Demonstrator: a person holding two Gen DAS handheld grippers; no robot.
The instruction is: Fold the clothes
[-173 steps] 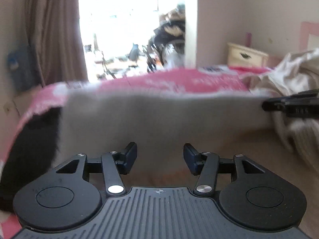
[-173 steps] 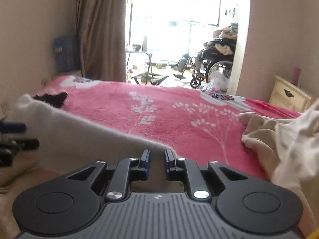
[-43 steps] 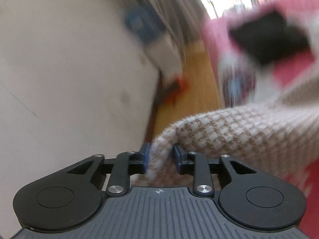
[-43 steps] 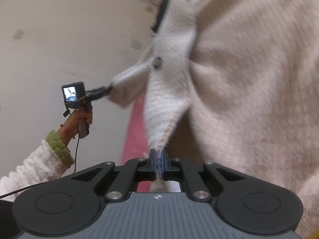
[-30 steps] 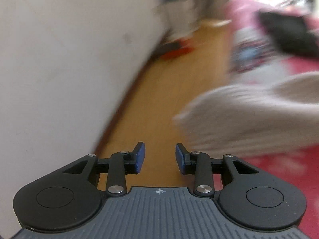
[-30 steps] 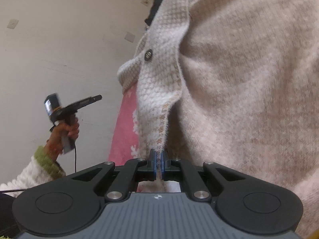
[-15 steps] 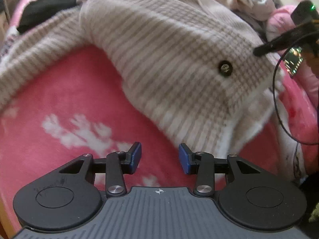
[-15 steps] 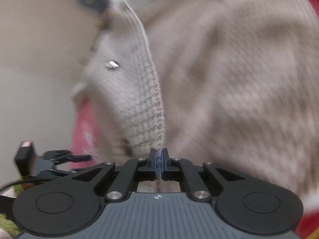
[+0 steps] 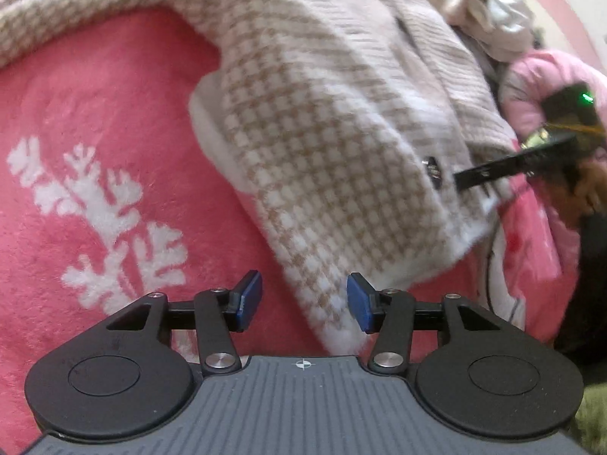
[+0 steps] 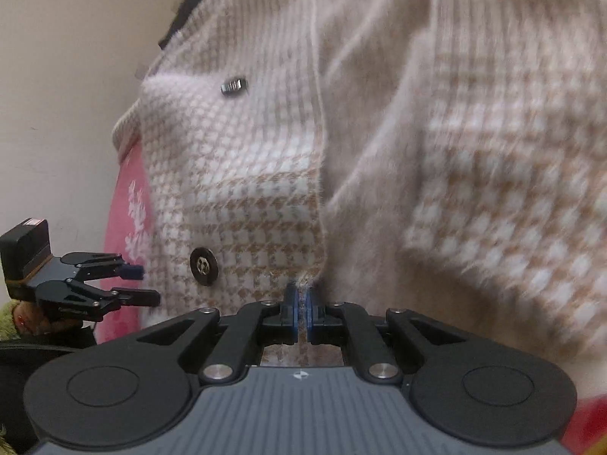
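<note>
The left gripper [image 9: 304, 300] stands part-open, its 2 blue pads clear of the cloth; its jaws have just been opening, and the lower corner of the cardigan [image 9: 341, 144] lies between them without being pressed. The right gripper [image 10: 299, 309] is closed tight on the cardigan's front edge, the knit pinched between its pads. The cardigan, a beige and white houndstooth knit with dark buttons [image 10: 203, 266], lies spread on the pink blanket [image 9: 95, 121], its long axis running from the left gripper's jaws up and away toward the far right of the left wrist view. The hem corner sits just ahead of and slightly right of the left gripper's centre line, so the left hand is judged the nearer for the next pinch; the right hand is already committed. A pile of pale clothes [image 9: 489, 7] lies beyond the cardigan. Risk: closing now may catch only the fluffy edge.
</note>
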